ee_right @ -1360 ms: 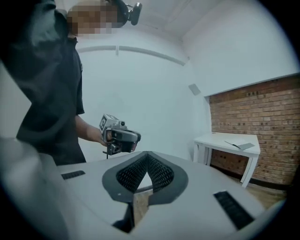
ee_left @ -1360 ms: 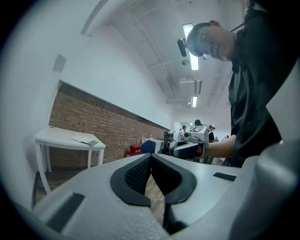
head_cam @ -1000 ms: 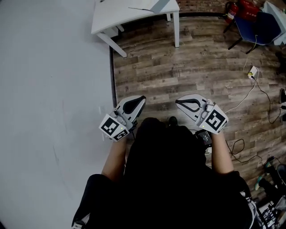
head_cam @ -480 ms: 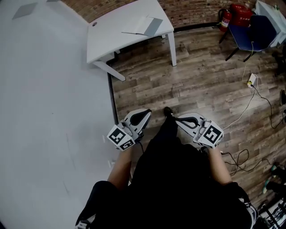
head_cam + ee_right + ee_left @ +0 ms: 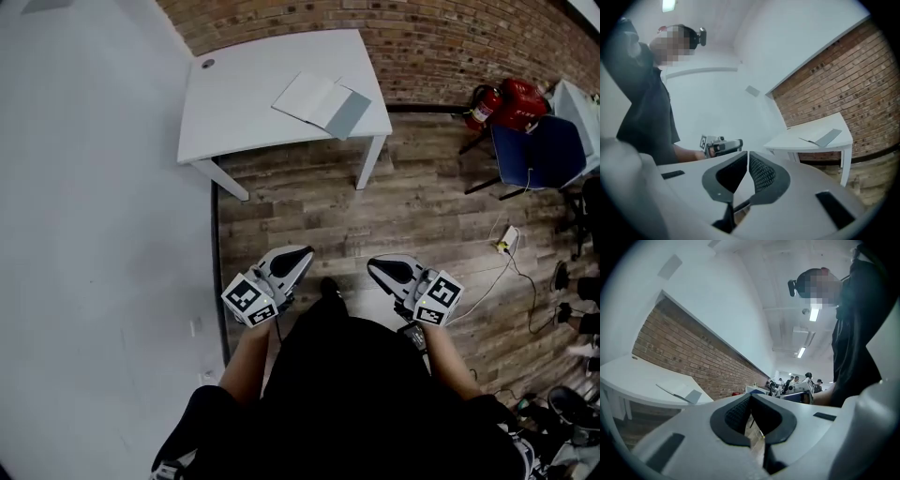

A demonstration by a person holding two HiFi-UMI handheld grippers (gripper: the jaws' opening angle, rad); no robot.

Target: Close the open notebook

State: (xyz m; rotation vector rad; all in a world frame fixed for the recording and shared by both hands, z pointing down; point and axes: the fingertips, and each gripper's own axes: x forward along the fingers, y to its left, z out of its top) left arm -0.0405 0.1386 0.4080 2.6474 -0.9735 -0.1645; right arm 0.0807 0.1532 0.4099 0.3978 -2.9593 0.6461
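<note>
Notebook (image 5: 323,101) lying open on the white table (image 5: 244,103)

brick wall (image 5: 450,47) and plank floor (image 5: 422,206) fill most of the head view; table stands against that wall; notebook sits flat near the table's right edge; left gripper (image 5: 302,253) and right gripper (image 5: 375,266) are side by side over the floor, well apart from the table; both clenched tight with nothing between the jaws
</note>
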